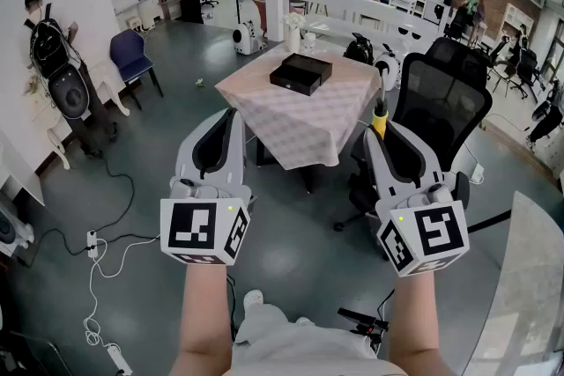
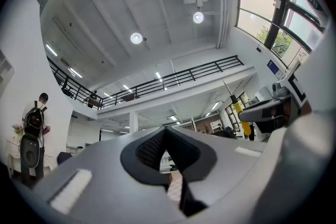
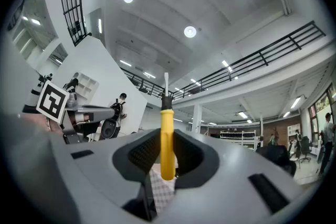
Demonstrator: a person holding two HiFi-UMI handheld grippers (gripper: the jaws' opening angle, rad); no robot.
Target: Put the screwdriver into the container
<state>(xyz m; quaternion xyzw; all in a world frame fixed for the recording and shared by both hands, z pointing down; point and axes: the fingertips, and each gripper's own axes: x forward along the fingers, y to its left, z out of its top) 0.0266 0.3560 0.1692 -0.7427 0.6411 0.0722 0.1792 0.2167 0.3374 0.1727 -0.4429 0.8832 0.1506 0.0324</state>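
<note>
My right gripper [image 1: 377, 133] is shut on a yellow-handled screwdriver [image 1: 380, 120], held in the air in front of the table. In the right gripper view the yellow handle [image 3: 167, 140] stands between the pads of that gripper [image 3: 167, 150], with the metal shaft pointing up past the tips. The container, a flat black box [image 1: 300, 72], lies on a table with a checked cloth [image 1: 310, 129], well ahead of both grippers. My left gripper [image 1: 231, 116] is raised beside the right one; its jaws [image 2: 167, 139] are shut with nothing between them.
A black mesh office chair [image 1: 442, 98] stands to the right of the table, behind my right gripper. A white vase [image 1: 293, 34] sits at the table's far edge. Cables and a power strip [image 1: 92, 243] lie on the floor at left. A person [image 1: 50, 49] stands at the left wall by a blue chair [image 1: 131, 54].
</note>
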